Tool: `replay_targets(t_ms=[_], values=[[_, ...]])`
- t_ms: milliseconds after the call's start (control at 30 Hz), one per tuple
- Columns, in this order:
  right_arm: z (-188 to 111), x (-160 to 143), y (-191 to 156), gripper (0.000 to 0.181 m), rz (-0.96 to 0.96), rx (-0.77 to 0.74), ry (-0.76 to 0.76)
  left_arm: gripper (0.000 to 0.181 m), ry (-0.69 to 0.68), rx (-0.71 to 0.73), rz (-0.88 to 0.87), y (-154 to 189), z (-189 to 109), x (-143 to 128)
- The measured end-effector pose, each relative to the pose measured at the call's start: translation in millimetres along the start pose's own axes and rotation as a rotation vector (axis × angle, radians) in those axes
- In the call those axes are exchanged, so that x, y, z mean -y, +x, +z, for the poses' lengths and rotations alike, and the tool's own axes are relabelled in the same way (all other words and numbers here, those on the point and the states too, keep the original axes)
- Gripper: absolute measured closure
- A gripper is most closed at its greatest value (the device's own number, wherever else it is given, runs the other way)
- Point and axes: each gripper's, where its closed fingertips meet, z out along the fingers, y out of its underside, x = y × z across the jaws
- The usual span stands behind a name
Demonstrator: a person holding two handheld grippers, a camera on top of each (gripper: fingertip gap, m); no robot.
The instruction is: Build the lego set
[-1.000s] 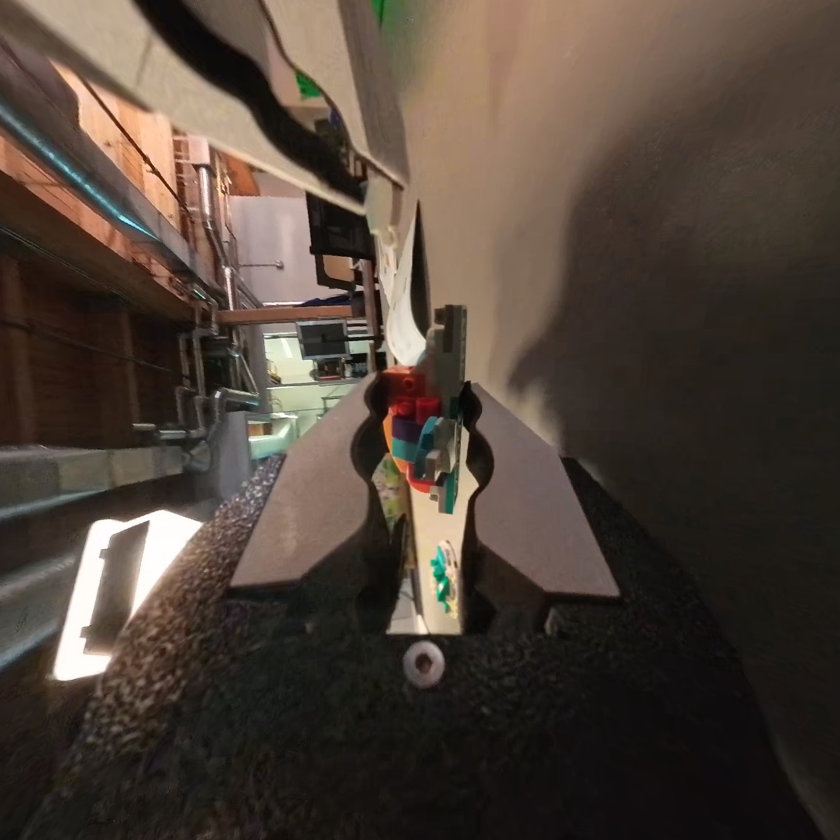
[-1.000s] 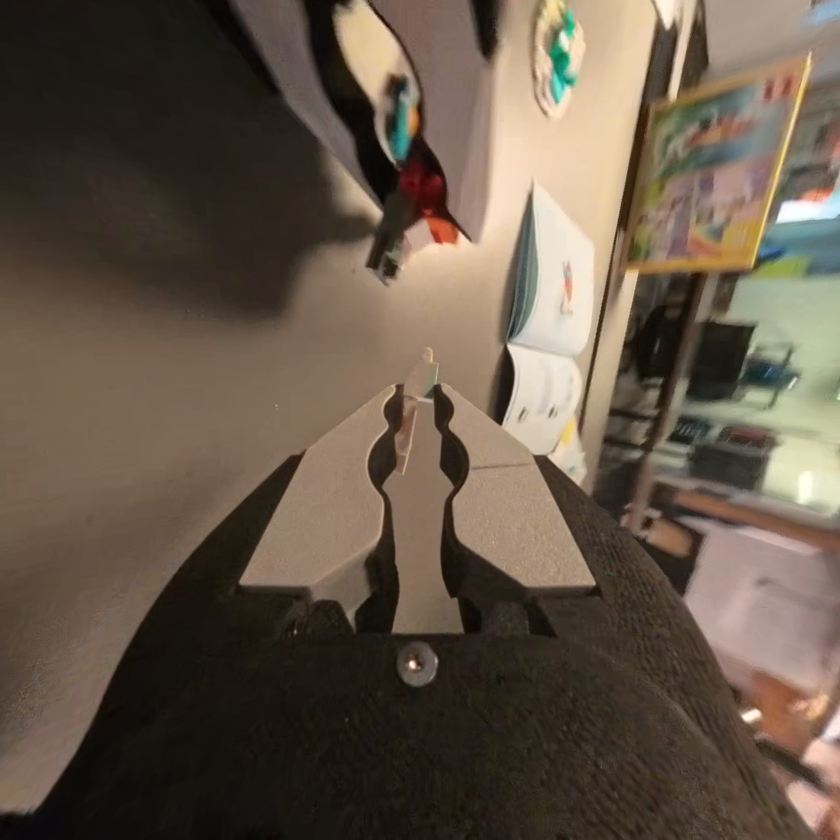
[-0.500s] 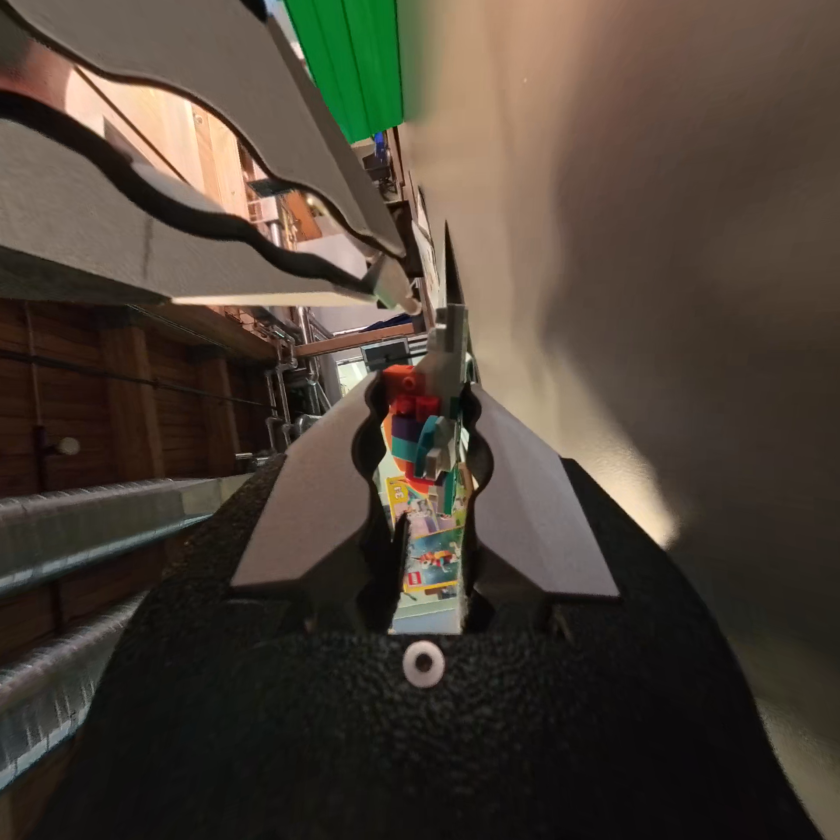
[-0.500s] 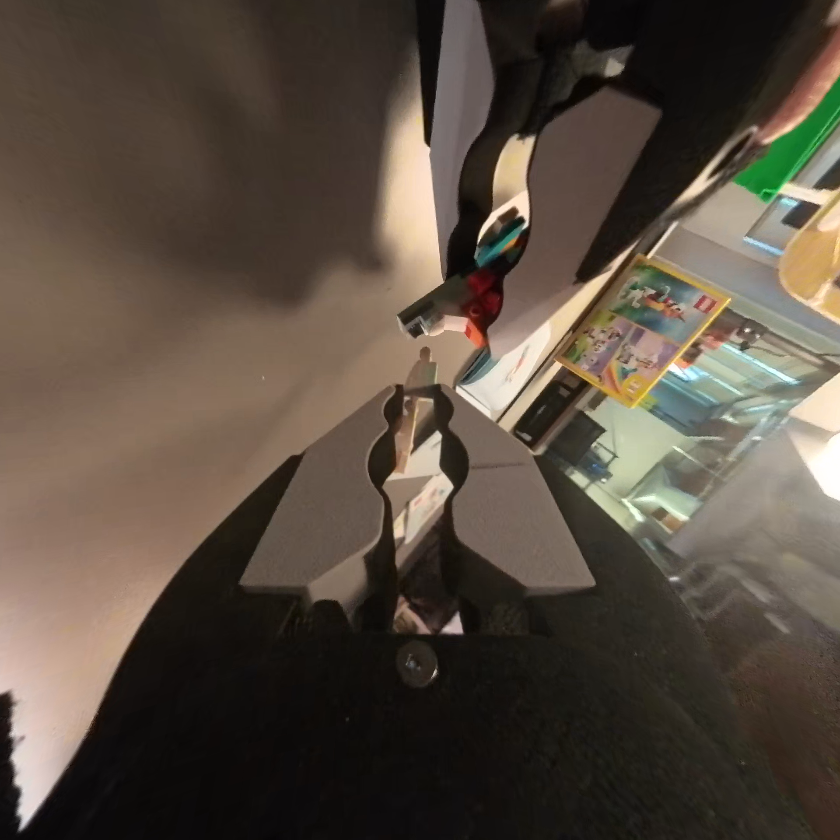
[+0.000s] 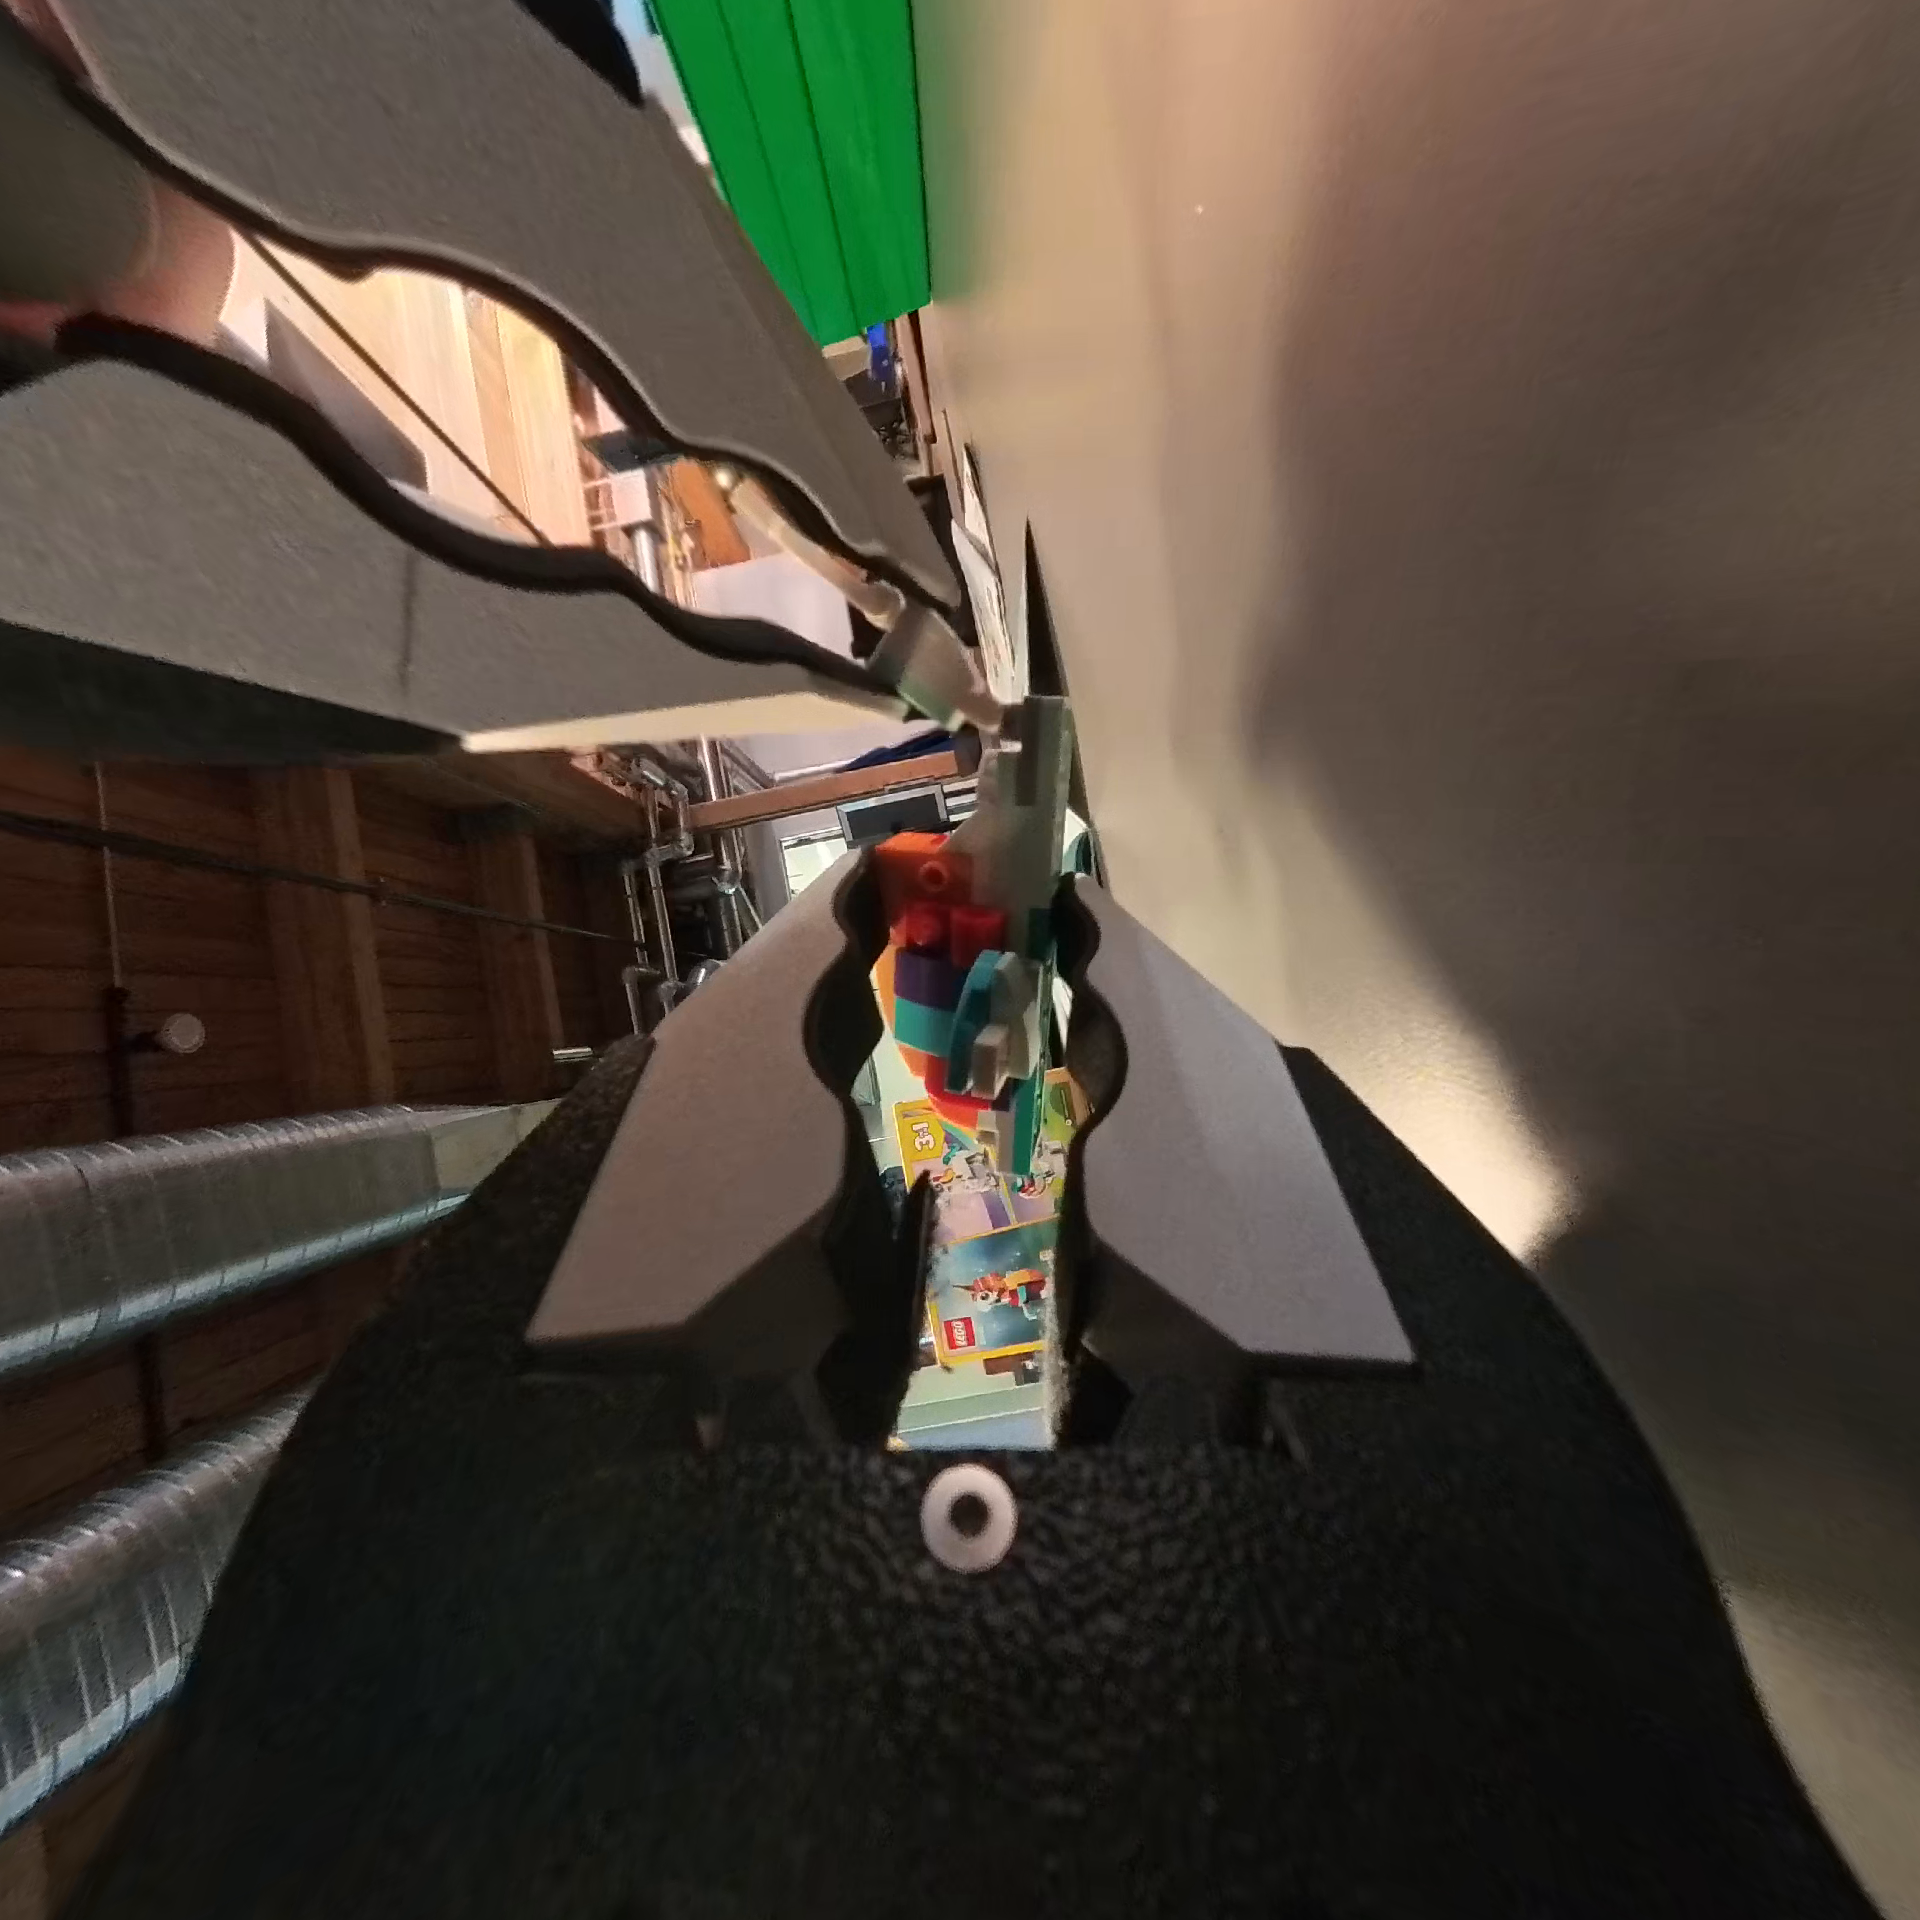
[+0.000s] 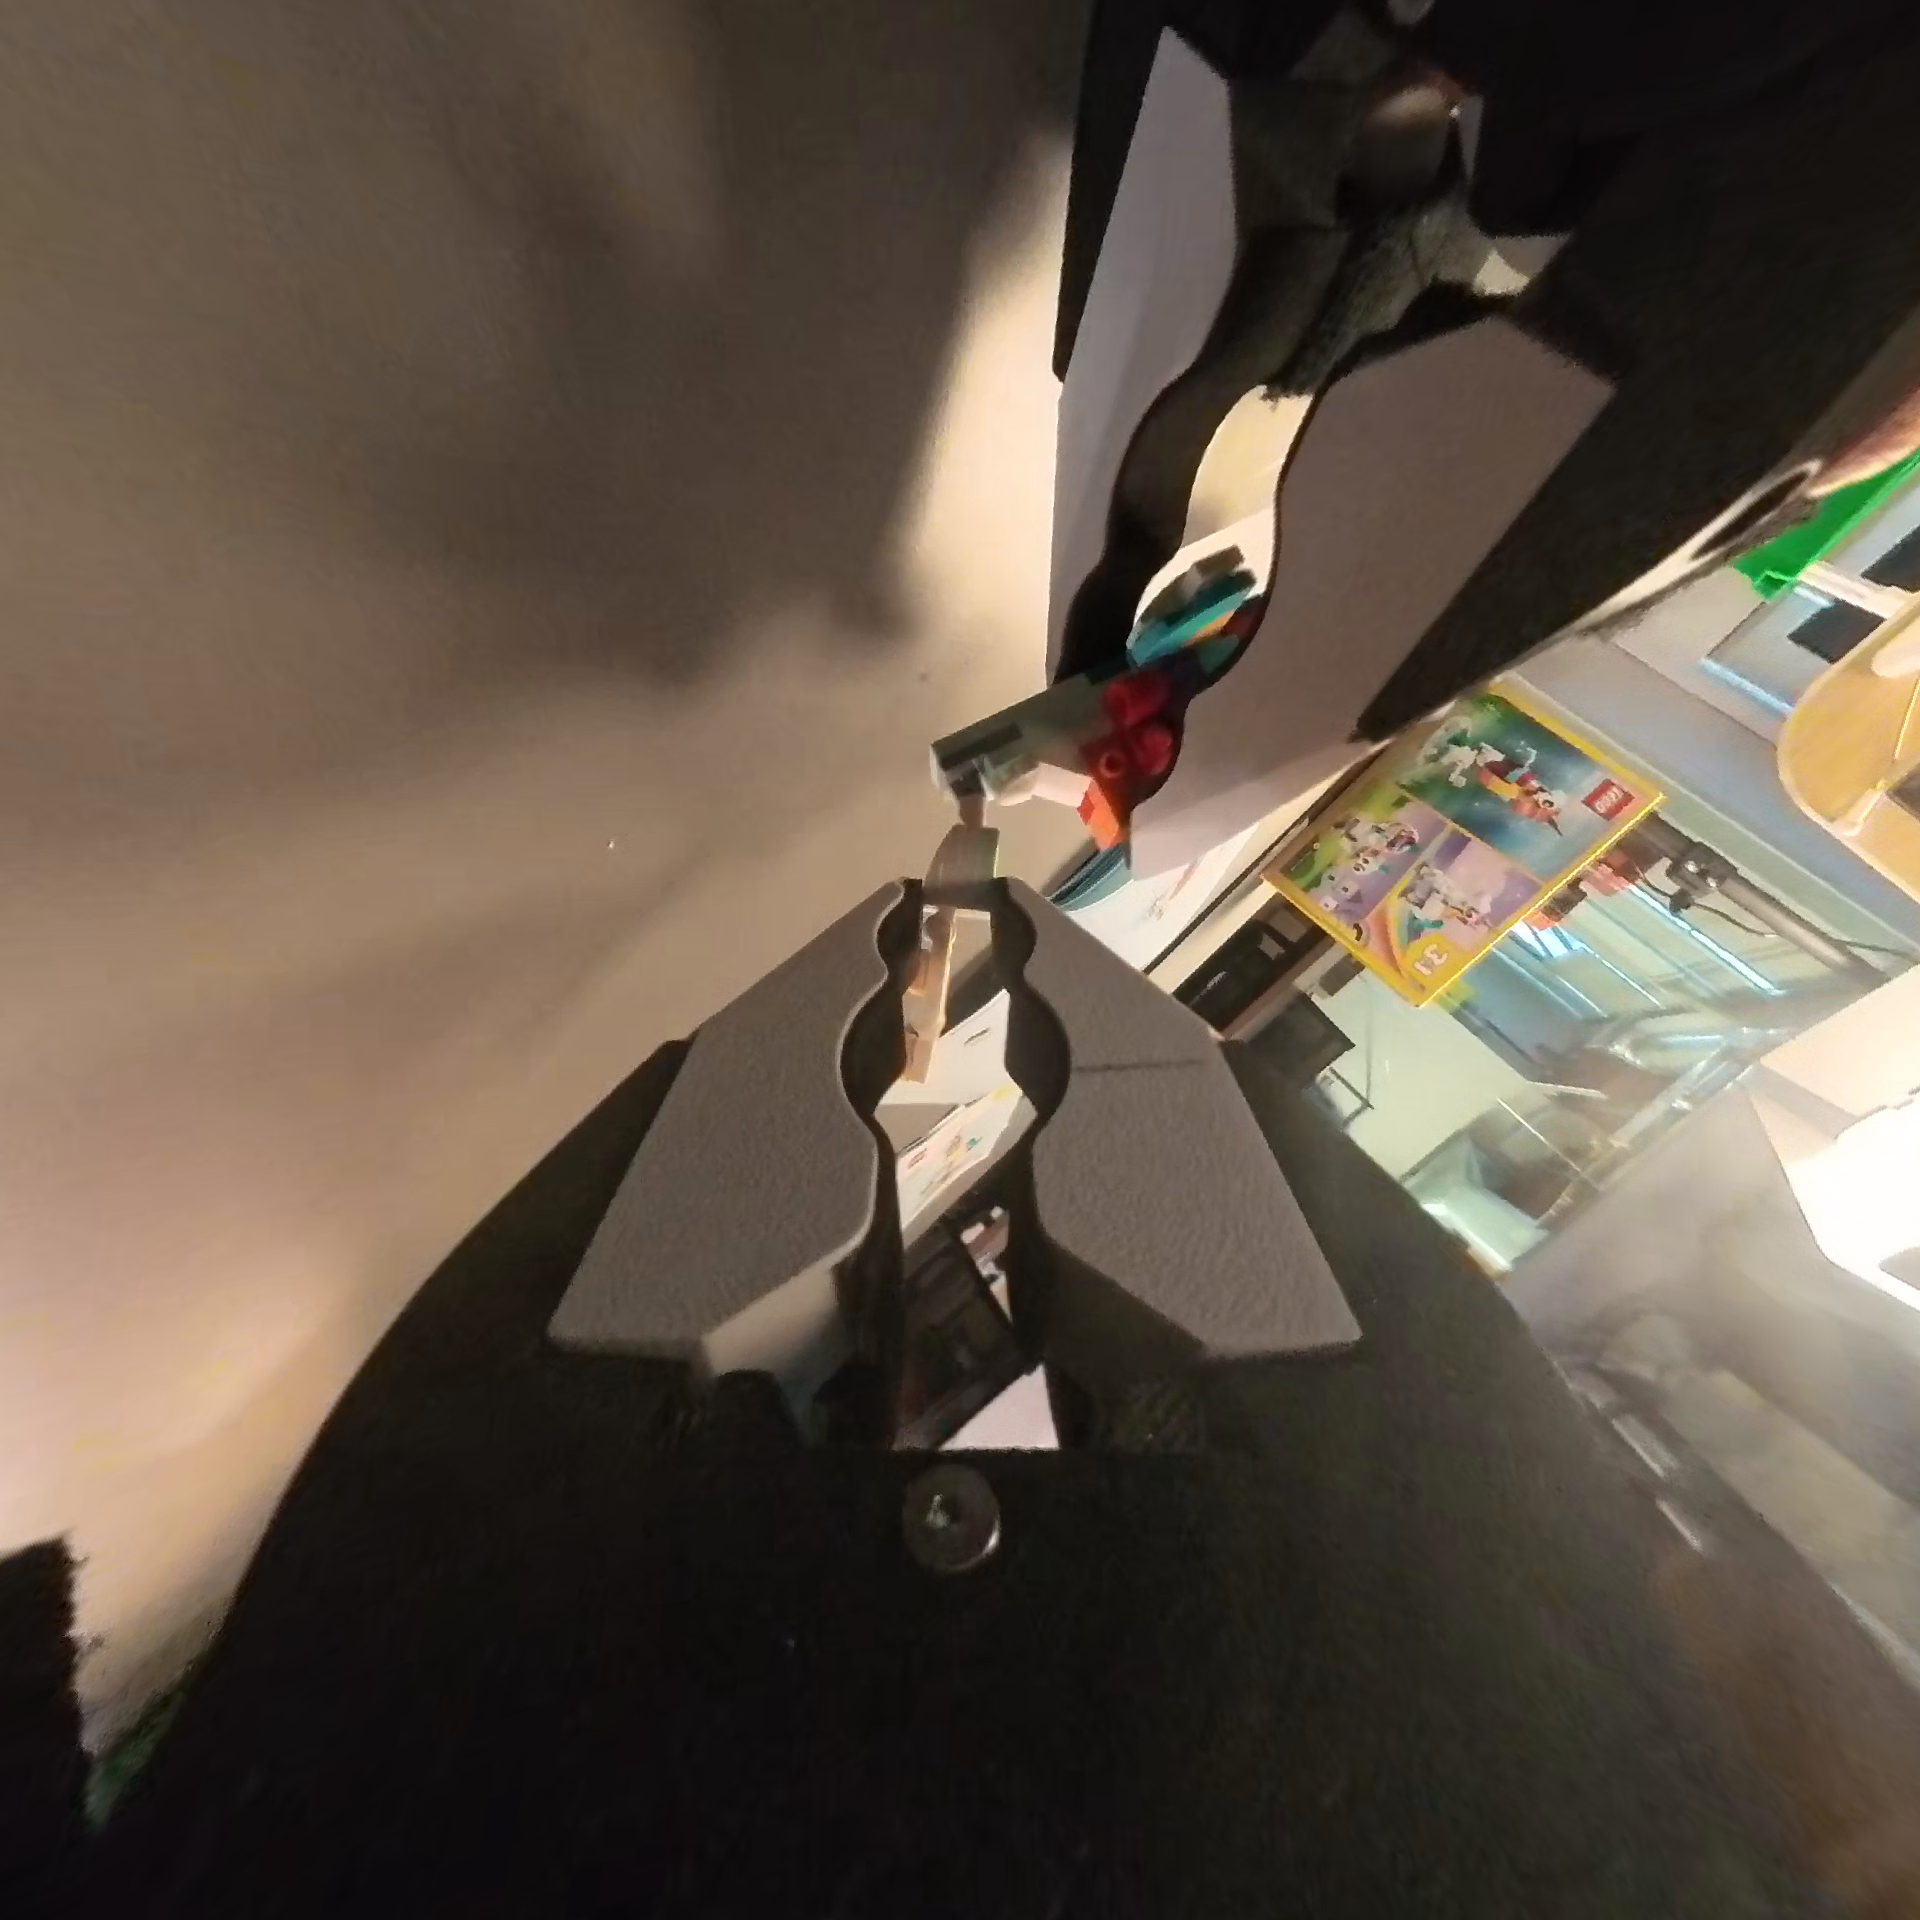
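My left gripper (image 5: 971, 883) is shut on a small lego model (image 5: 966, 966) of red, orange, purple, teal and grey bricks, held in the air beside the grey table. It also shows in the right wrist view (image 6: 1070, 748), with the left gripper (image 6: 1164, 717) coming in from the top. My right gripper (image 6: 951, 894) is shut on a small pale grey lego piece (image 6: 961, 857). The tip of that piece touches the grey end of the model. In the left wrist view the right gripper (image 5: 914, 644) reaches in from the upper left with the piece (image 5: 935, 675).
The yellow lego box (image 6: 1455, 842) stands at the table's far edge, also seen between my left fingers (image 5: 987, 1247). An open instruction booklet (image 6: 1101, 894) lies beyond the grippers. The grey table (image 6: 416, 520) fills the left. A green panel (image 5: 810, 156) is behind. Left tips to right tips: about 4 centimetres.
Both grippers have come together: the right gripper moved up to the model, and its pale piece, apart from the model before, now touches the model's grey end.
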Motion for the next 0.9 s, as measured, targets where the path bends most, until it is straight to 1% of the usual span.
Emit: replay_targets(t_ms=[367,600,900], values=[[4.1,6.4,-3.8,0.17,-0.005,0.042,0.014,0.152,-0.015,-0.036,-0.01,6.8,1.1,1.0],[4.6,9.6,3.1,0.17,0.111,0.057,0.032,0.152,-0.057,-0.048,-0.083,6.2,3.0,-8.3],[5.5,8.9,0.4,0.17,0.09,0.084,0.0,0.153,-0.066,-0.066,-0.093,9.2,4.9,-6.8]])
